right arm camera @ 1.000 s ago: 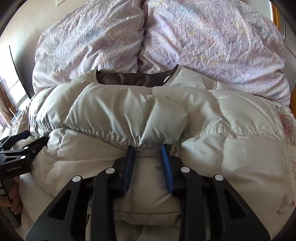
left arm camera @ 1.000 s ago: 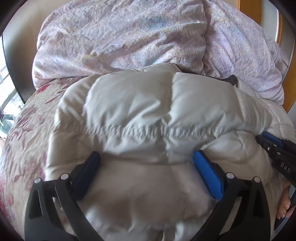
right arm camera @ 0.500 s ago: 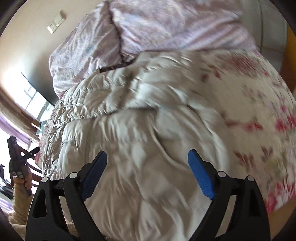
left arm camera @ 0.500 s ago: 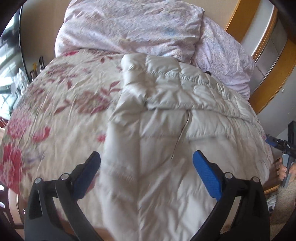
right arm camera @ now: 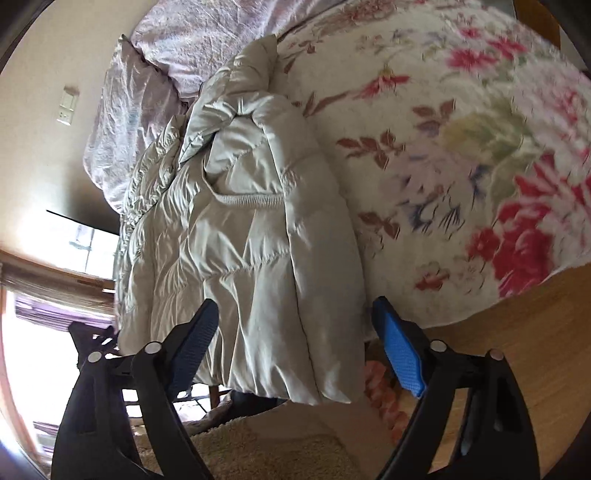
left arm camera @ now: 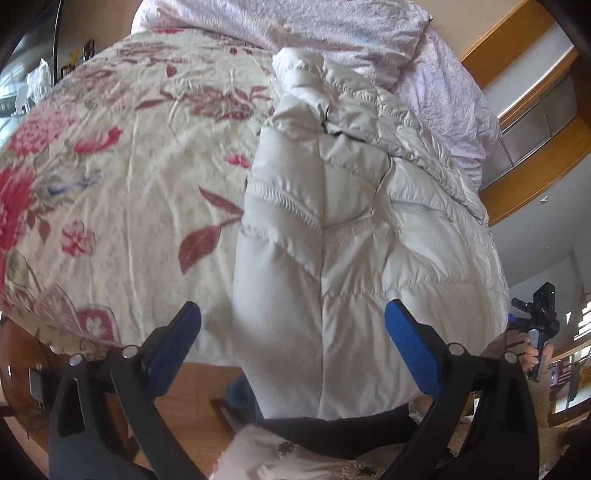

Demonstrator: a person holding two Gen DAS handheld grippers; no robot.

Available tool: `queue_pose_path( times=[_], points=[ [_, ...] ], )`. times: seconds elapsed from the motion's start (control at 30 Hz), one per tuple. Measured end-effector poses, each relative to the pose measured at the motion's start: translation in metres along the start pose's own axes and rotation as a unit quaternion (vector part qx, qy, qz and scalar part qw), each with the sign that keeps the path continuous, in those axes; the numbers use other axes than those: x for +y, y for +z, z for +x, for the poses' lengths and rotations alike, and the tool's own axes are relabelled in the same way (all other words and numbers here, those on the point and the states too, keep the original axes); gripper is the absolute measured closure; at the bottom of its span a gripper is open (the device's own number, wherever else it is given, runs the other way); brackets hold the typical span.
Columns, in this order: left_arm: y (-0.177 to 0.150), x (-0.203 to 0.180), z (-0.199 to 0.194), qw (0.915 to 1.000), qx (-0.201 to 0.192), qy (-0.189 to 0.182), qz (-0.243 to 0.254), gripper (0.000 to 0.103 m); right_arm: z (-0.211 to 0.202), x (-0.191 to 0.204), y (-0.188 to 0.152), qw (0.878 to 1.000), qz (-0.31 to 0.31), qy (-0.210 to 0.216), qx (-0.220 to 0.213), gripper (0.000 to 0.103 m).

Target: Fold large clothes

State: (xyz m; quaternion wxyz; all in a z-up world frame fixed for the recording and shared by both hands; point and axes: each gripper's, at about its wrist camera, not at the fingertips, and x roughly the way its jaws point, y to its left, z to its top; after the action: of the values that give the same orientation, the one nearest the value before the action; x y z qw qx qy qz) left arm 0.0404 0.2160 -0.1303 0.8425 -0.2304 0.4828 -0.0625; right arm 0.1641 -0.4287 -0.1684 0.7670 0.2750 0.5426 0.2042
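A large cream quilted puffer coat [left arm camera: 351, 229] lies on the floral bed, folded into a long strip, its hem hanging over the near bed edge. It also shows in the right wrist view [right arm camera: 251, 229]. My left gripper [left arm camera: 295, 343] is open and empty, held back over the hem without touching it. My right gripper [right arm camera: 295, 339] is open and empty, above the hem at the bed edge. In the left wrist view the right gripper [left arm camera: 537, 317] shows at the far right in a hand.
A floral bedspread [left arm camera: 110, 177] covers the bed. A lilac duvet [left arm camera: 332, 26] is piled at the head, also in the right wrist view [right arm camera: 147, 99]. Wooden floor [right arm camera: 535, 332] and a beige rug [right arm camera: 258, 450] lie below the bed edge. Wooden wall trim [left arm camera: 535, 122] is right.
Both grippers have pulled back from the coat toward the foot of the bed. The right gripper, shut on a fold one second ago, has let go and opened.
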Motion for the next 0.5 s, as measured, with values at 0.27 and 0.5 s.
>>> queue_pose_path(
  times=[0.27, 0.5],
  points=[
    [-0.008, -0.004, 0.003, 0.9992, 0.015, -0.035, -0.007, 0.012, 0.003, -0.001, -0.014, 0.998, 0.001, 0.064, 0.024, 0.022],
    [-0.027, 0.006, -0.006, 0.9969, 0.020, -0.068, -0.033, 0.032, 0.004, -0.011, -0.026, 0.994, 0.011, 0.103, 0.039, 0.025]
  ],
)
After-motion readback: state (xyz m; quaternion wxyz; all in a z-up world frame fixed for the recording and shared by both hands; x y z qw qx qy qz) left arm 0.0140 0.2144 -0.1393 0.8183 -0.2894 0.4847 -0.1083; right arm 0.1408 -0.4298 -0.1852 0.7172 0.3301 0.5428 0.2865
